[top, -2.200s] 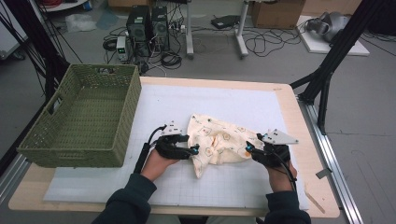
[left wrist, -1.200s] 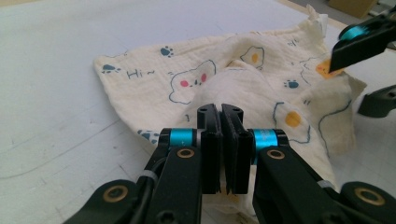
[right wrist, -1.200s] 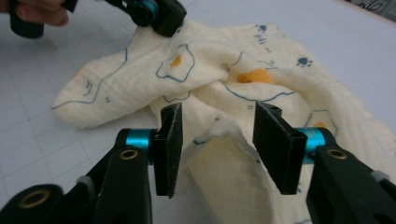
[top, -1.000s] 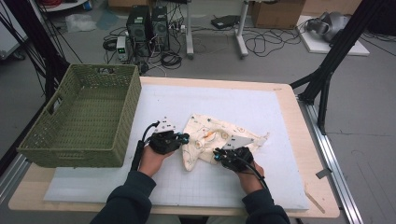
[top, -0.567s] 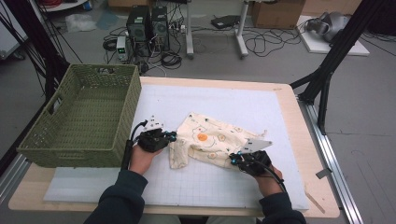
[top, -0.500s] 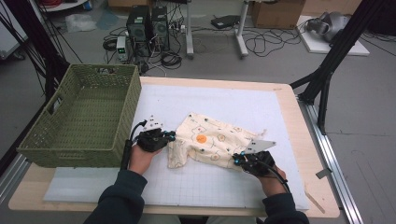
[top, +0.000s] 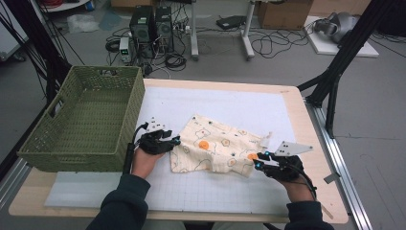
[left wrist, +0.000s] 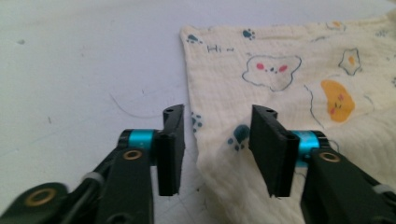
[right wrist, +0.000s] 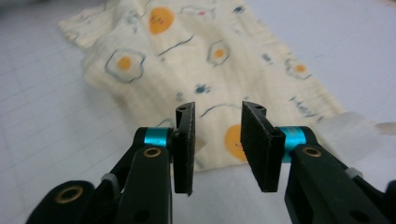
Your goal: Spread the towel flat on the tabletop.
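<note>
On the white mat point(top: 230, 110) lies my cloth point(top: 218, 151), spread out flat beside the green basket point(top: 84, 120). My left claw point(left wrist: 215, 135) has just been opening, its jaws apart over the cloth's edge, not pinching. My right claw point(right wrist: 217, 140) has just been opening too, with the other end between its jaws, untouched. I think I let go so the cloth stays smooth for folding.
</note>
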`<state>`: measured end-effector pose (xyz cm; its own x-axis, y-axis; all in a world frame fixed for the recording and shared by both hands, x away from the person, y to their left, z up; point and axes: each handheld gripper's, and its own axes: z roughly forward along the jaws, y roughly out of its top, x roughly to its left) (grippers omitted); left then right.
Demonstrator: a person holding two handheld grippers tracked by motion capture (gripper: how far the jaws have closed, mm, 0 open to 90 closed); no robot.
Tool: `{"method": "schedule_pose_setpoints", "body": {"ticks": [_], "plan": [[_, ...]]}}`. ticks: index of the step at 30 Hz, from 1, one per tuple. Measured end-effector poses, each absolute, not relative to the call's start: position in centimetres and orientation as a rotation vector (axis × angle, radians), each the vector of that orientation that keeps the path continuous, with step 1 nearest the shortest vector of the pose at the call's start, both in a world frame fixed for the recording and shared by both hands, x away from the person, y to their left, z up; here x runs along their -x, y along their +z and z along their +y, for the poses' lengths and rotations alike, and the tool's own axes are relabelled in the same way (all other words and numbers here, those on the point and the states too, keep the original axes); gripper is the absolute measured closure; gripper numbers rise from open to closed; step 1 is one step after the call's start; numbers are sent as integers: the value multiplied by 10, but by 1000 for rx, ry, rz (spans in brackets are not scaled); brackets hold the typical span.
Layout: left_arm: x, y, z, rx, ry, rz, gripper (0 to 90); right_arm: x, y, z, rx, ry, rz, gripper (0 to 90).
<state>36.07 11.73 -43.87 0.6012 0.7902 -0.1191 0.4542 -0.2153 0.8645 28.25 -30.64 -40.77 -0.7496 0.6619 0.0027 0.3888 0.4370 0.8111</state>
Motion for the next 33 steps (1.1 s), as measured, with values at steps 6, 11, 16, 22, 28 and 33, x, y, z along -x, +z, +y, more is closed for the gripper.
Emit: {"method": "schedule_pose_setpoints", "body": {"ticks": [6,11,16,22,28,33], "plan": [[-365,-439,113,-1847,449,990,437,-295,-404,-307,-961,1174,2232,551],[-374,-434,108,-1850,447,990,424,-316,-417,-298,-1049,993,2232,471],[-376,-436,108,-1852,432,998,421,-336,-436,-288,-1139,947,2282,411],[-375,-434,111,-1834,431,997,417,-348,-443,-289,-1126,968,2341,790],[-376,-434,113,-1831,423,994,419,-351,-433,-286,-1099,758,2159,849],[-383,-441,111,-1832,408,1018,430,-340,-424,-285,-1084,830,2103,619]]}}
